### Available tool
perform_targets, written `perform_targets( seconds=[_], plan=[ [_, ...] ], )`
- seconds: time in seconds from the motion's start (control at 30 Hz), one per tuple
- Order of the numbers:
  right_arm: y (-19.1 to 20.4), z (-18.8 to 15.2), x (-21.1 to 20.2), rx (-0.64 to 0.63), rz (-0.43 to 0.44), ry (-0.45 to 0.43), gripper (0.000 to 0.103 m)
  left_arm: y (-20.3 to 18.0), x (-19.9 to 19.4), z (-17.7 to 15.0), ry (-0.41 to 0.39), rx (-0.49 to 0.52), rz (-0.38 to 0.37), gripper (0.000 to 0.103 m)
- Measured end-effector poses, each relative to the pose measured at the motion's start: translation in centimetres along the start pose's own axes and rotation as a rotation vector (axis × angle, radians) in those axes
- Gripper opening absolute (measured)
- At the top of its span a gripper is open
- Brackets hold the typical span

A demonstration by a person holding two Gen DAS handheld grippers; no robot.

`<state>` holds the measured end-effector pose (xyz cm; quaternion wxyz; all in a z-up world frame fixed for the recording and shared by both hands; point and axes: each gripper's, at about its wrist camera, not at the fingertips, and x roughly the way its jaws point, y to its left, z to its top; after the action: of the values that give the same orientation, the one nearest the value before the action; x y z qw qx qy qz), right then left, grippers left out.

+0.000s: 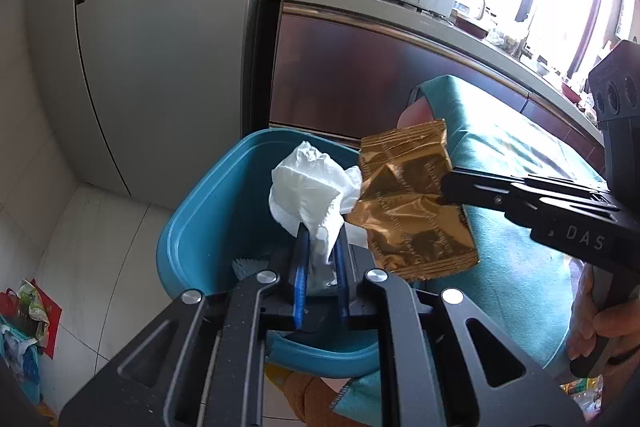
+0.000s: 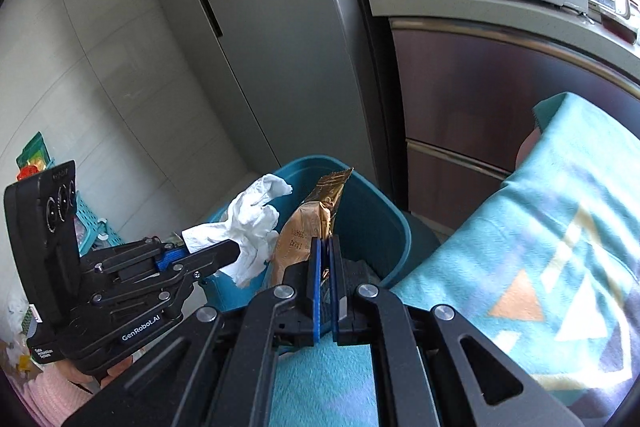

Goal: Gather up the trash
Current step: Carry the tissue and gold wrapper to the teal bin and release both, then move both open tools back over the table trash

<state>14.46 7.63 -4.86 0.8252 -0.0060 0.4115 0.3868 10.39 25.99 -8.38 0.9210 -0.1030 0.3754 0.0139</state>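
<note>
Left wrist: left gripper (image 1: 320, 247) pinching crumpled white tissue (image 1: 308, 183) over round teal plastic bin (image 1: 200, 227); "DAS" legible on right gripper (image 1: 450, 189).

Right wrist: pads clamped on crinkled gold foil wrapper (image 2: 310, 227), printed digits unreadable; "GenRobot.AI" on the left tool. Drop-off step; next, probably, release both above the bin.

Straight below and ahead of both tongs the open mouth of the blue plastic bin (image 1: 192, 227) lies unblocked, its inside mostly free. The two tongs crowd each other above it: the crumpled white tissue (image 1: 308, 187) in the left tongs (image 1: 320, 247) touches the gold foil wrapper (image 1: 408, 203) in the right tongs (image 2: 325, 259). Beyond the bin, the grey refrigerator (image 1: 168, 39) and brown cabinet front (image 1: 360, 75) close off the far side. Right of the tongs, the teal patterned cloth (image 2: 540, 247) borders the bin rim.
</note>
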Motion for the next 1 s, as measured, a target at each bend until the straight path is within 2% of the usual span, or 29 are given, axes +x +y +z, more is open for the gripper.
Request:
perform_targets(
  seconds=[0.13,0.3,0.7,0.77,0.9,1.0],
  plan=[
    [0.2,0.3,1.6,0.011,0.011,0.044,0.009,-0.1,1.2,0.0,0.016,0.004,0.015,0.015],
    [0.1,-0.1,1.4,0.021,0.015,0.035,0.012,-0.3,2.5,-0.3,0.036,-0.004,0.027,0.020],
    [-1.6,-1.9,-2.4,0.048,0.028,-0.024,0.014,-0.8,3.2,-1.0,0.048,-0.002,0.039,0.028],
    [-1.7,-2.1,-3.4,0.042,0.027,-0.045,0.014,-1.0,2.8,-1.0,0.041,0.001,0.035,0.028],
    [-1.4,-2.9,-6.3,0.008,0.025,-0.090,0.023,-2.2,1.1,-0.7,-0.006,0.025,0.017,0.030],
    [-1.8,-3.9,-8.9,-0.003,0.015,-0.126,0.026,-3.8,-0.7,-0.4,-0.056,0.058,-0.014,0.035]
  ],
)
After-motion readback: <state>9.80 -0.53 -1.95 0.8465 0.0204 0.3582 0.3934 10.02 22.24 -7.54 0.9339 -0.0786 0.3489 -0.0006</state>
